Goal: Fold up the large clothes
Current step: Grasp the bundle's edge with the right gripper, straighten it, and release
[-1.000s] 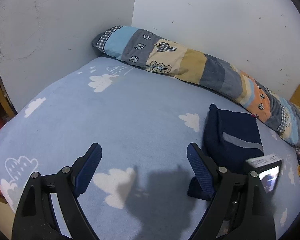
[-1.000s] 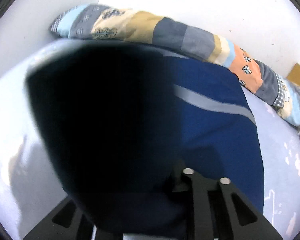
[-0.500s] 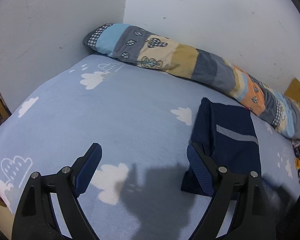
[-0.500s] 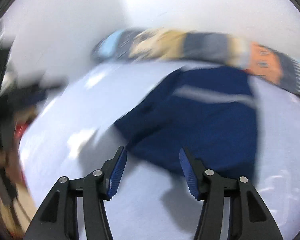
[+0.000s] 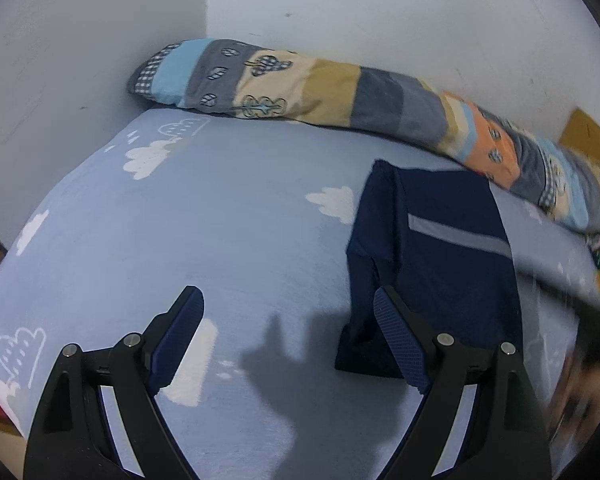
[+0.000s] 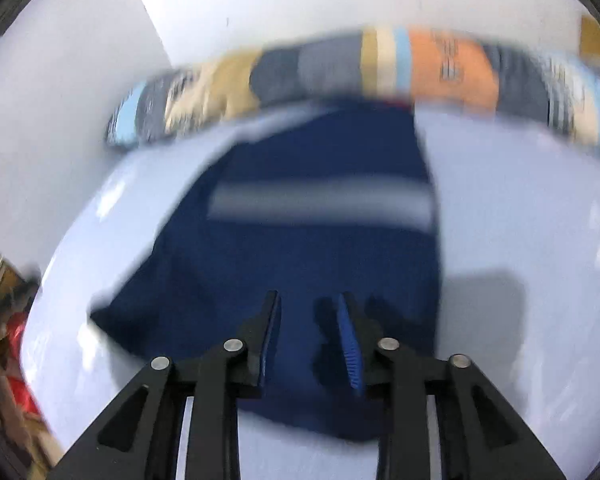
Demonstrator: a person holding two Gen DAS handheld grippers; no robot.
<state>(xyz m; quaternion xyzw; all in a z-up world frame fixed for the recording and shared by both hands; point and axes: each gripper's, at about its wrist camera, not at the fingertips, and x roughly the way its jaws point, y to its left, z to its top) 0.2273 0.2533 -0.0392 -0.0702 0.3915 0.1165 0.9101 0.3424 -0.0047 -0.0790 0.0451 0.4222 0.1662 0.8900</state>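
Two wrist views over shared bed [image 5: 228, 216]

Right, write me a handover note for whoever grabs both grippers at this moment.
Left gripper: jaws wide open, empty, over the light blue cloud-print bed sheet, just left of the garment.
Right gripper: jaws narrow and just been closing, a gap between them, nothing pinched; it sits above the garment's near edge.
Navy blue garment with a grey stripe: lies folded into a compact rectangle on the sheet, near the long patchwork bolster pillow by the wall.
Done: the garment looks folded and let go.
Left: possibly tidy the loose left edge; the right view is blurred.
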